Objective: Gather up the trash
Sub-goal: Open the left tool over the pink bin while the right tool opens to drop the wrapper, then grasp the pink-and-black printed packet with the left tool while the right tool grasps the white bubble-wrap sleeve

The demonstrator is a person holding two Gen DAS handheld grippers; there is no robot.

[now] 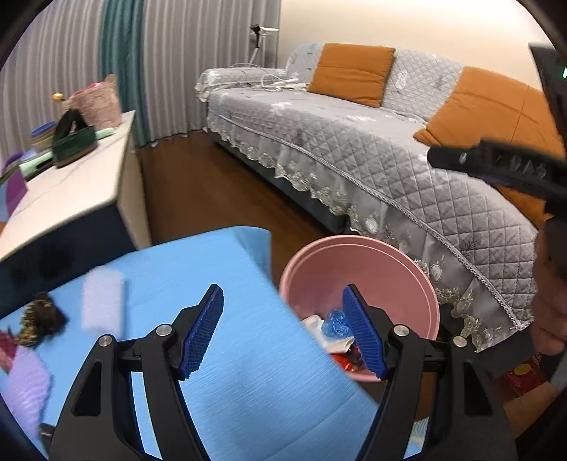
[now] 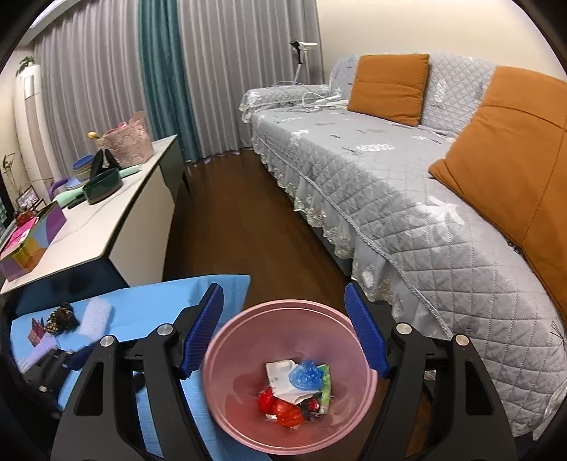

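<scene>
Item: pink bin (image 2: 283,376), trash inside, directly below our right tool (image 2: 283,333), its fingers apart and empty. Remaining scraps (image 1: 42,319) lie far left on the blue desk (image 1: 248,372); our left tool (image 1: 283,333), also apart and empty, is nearer them.

Dark wooden floor (image 2: 248,227) runs between a long sofa (image 2: 407,184) under a grey quilted cover, with 2 orange cushions (image 2: 389,88), and a white-topped desk (image 2: 106,220). Grey and teal curtains (image 2: 159,71) hang behind, beside a cream wall (image 2: 354,28).
</scene>
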